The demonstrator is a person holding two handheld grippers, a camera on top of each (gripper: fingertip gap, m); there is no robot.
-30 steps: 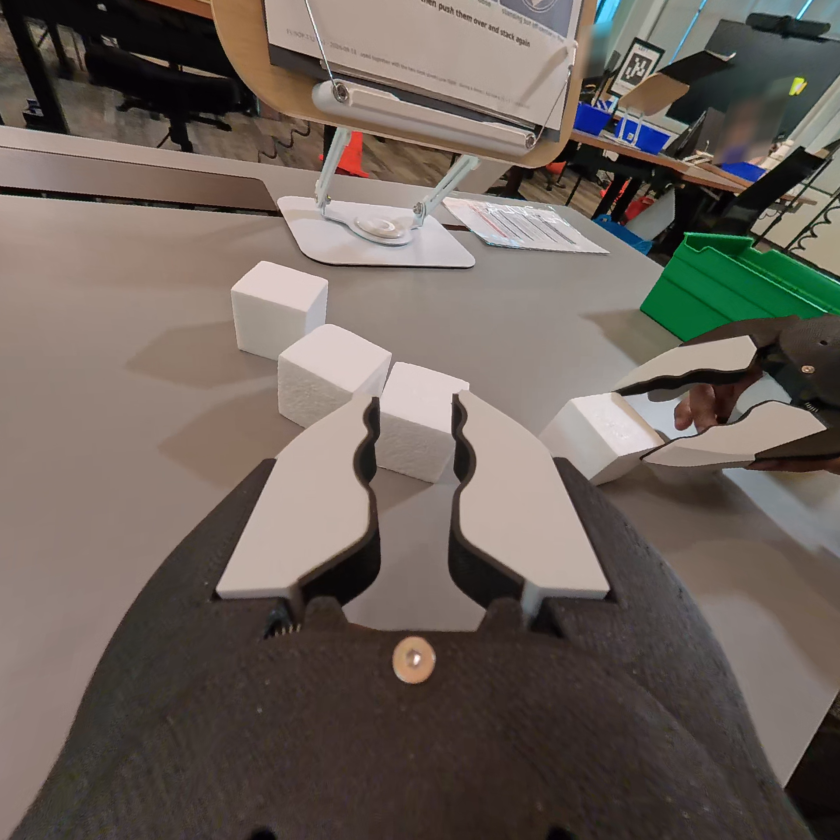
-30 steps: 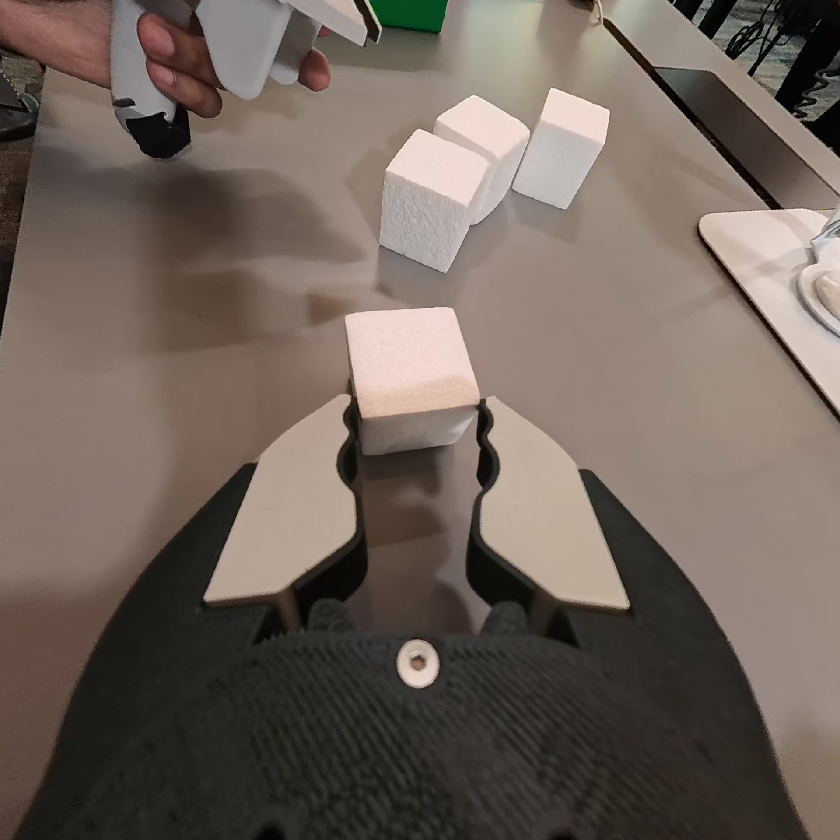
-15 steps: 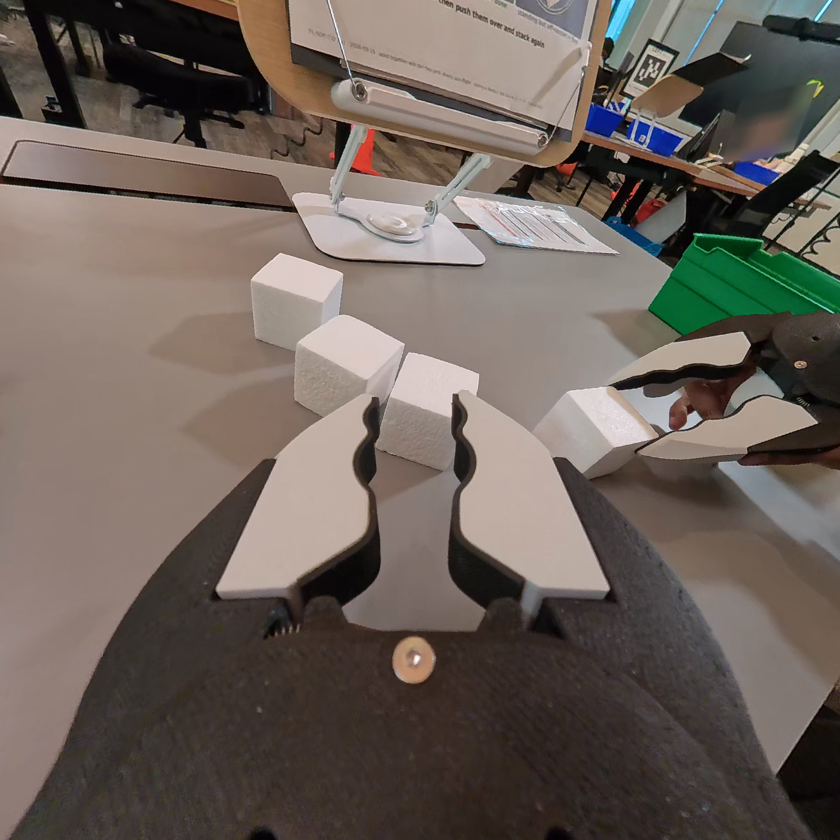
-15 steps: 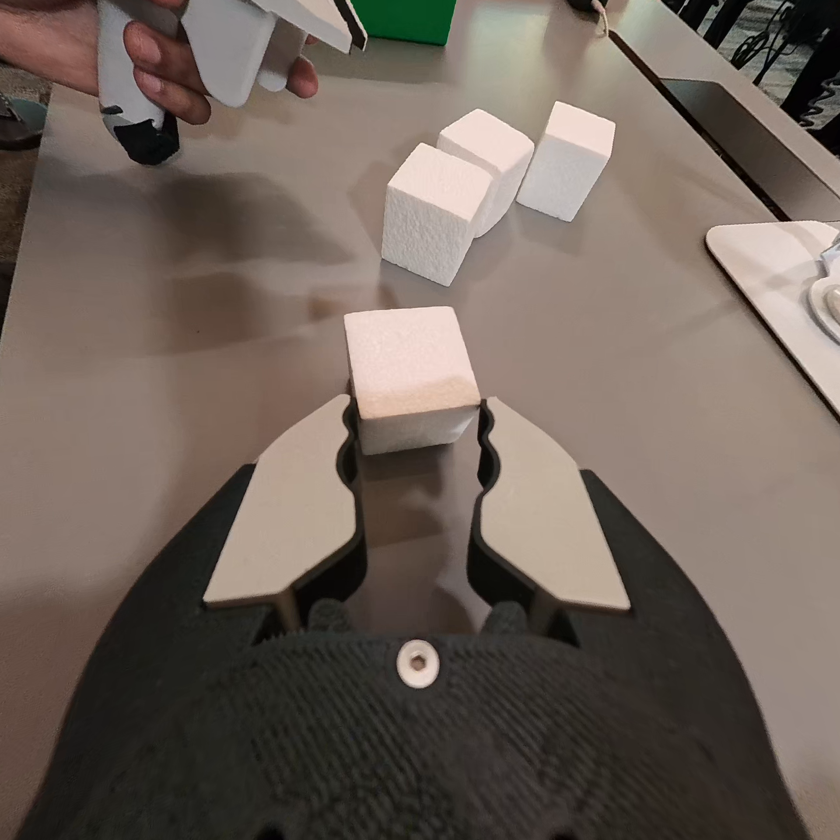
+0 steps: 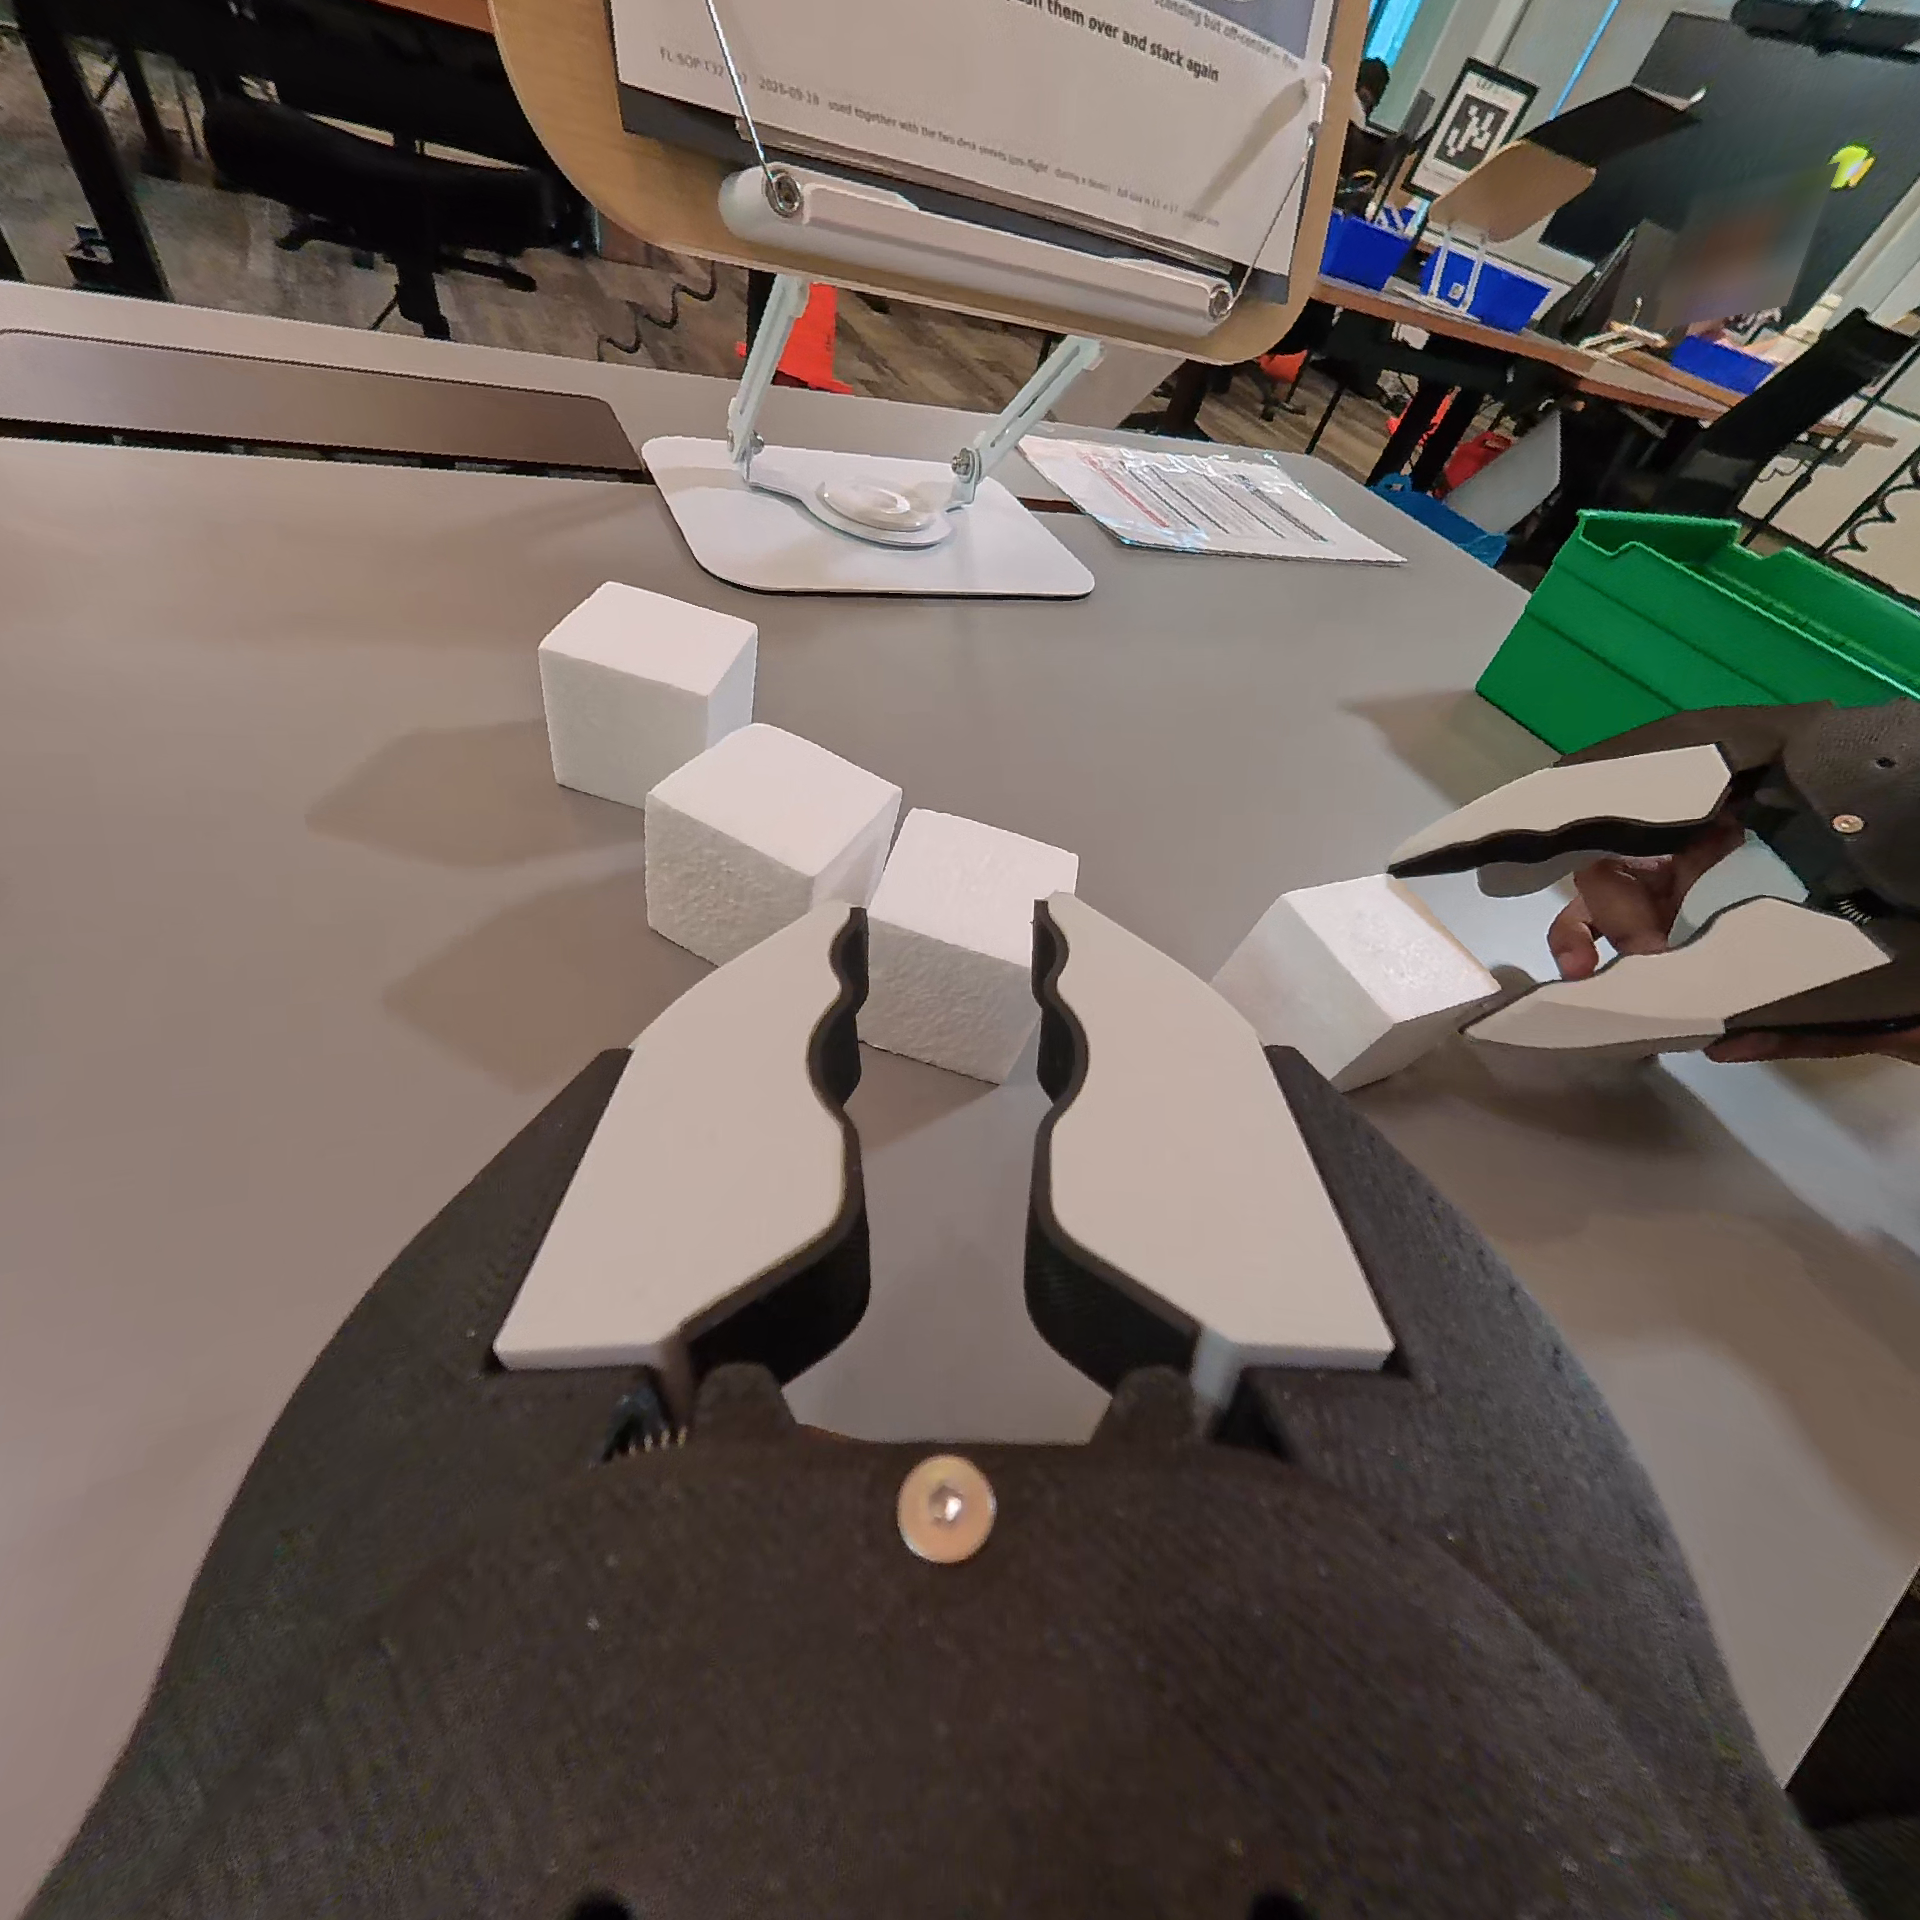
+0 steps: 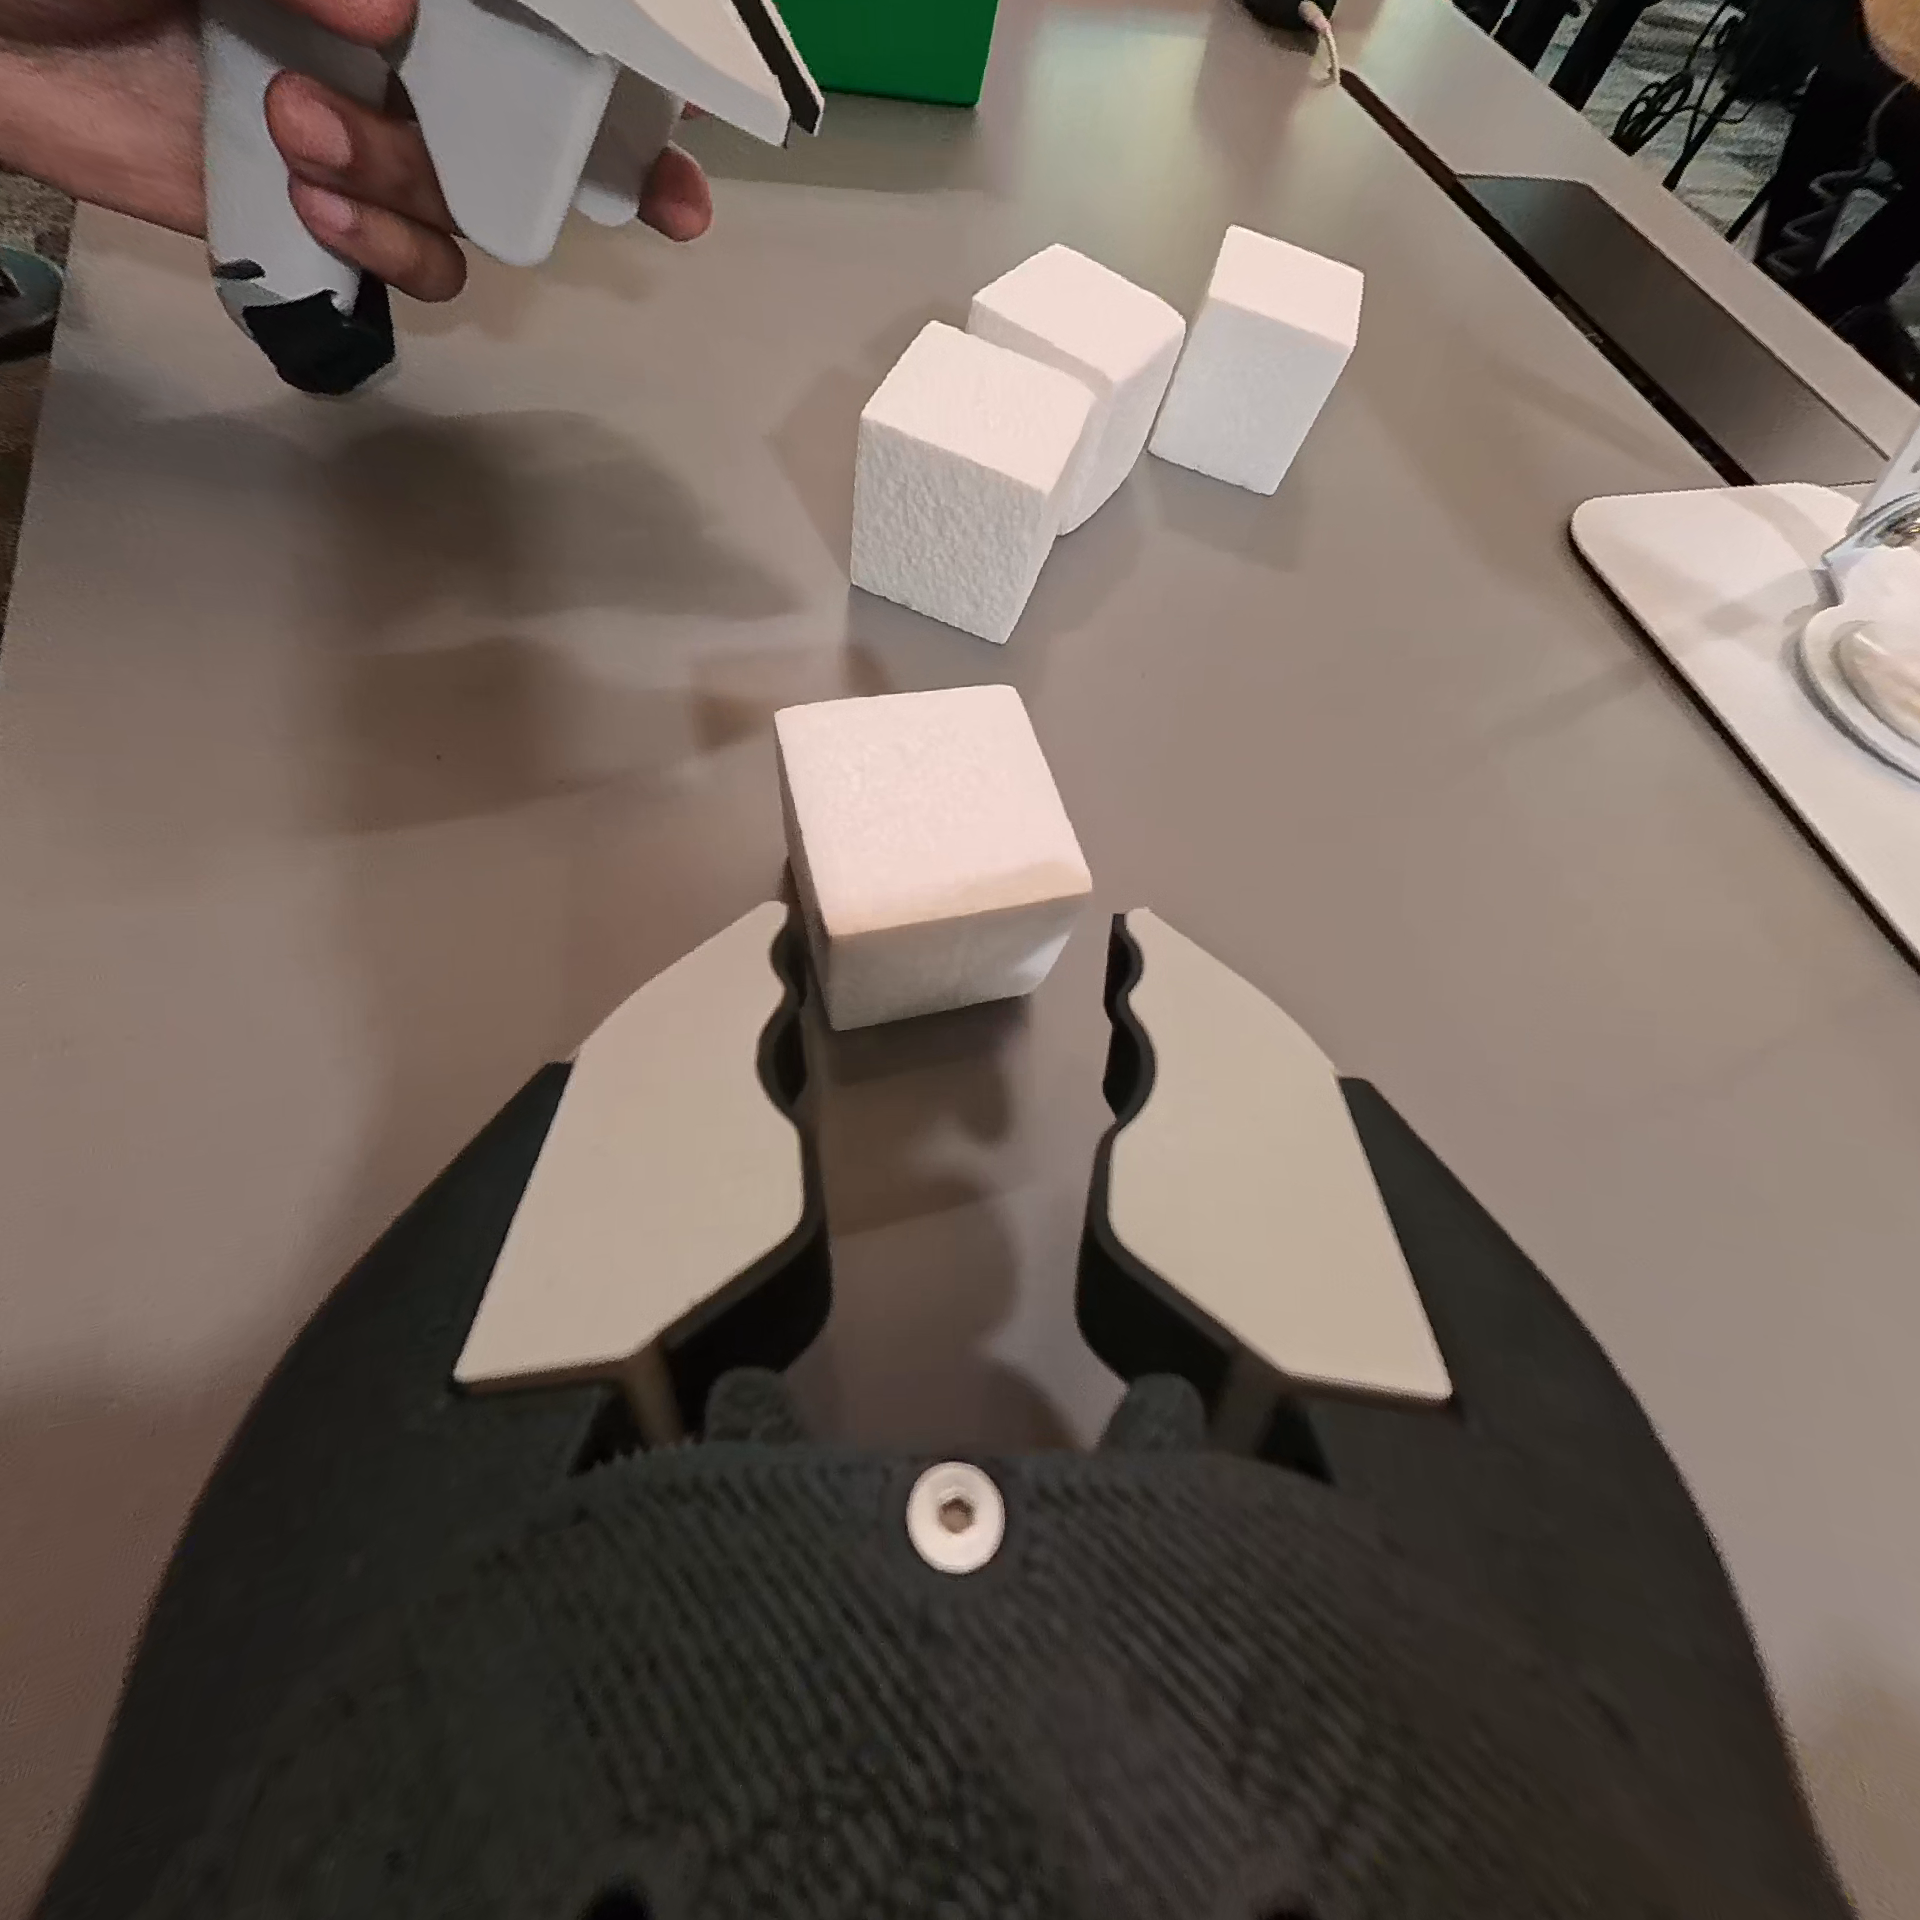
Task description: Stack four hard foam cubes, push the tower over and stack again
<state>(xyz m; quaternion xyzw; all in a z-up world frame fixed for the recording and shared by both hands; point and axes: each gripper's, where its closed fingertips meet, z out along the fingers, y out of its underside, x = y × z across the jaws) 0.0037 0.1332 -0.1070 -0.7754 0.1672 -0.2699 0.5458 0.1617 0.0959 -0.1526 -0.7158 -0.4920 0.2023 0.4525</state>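
Four white foam cubes sit on the grey table [image 5: 260, 935]. Three form a row: far cube [image 5: 644, 707], middle cube [image 5: 764, 831], near cube [image 5: 966, 935]. My left gripper [image 5: 945, 914] is open and empty, hovering just short of the near cube. The fourth cube [image 6: 925, 810] stands apart, and its near end lies between the tips of my open right gripper [image 6: 951, 920], with a small gap on the right side. That cube [image 5: 1351, 966] and the right gripper [image 5: 1439, 945] also show in the left wrist view. A hand holds the left gripper [image 6: 769, 104] above the table.
A document stand with a white base [image 5: 883, 520] stands behind the cubes; the base also shows in the right wrist view [image 6: 1714, 623]. A laminated sheet [image 5: 1195, 499] lies next to it. A green bin [image 5: 1683, 634] sits at the table's far right. The table's edge runs close on the right. There is about 20 cm between the tips of the two grippers.
My right gripper's fingers have spread slightly off the sides of the fourth cube, which stays on the table. My left gripper has drifted a little and stays open.
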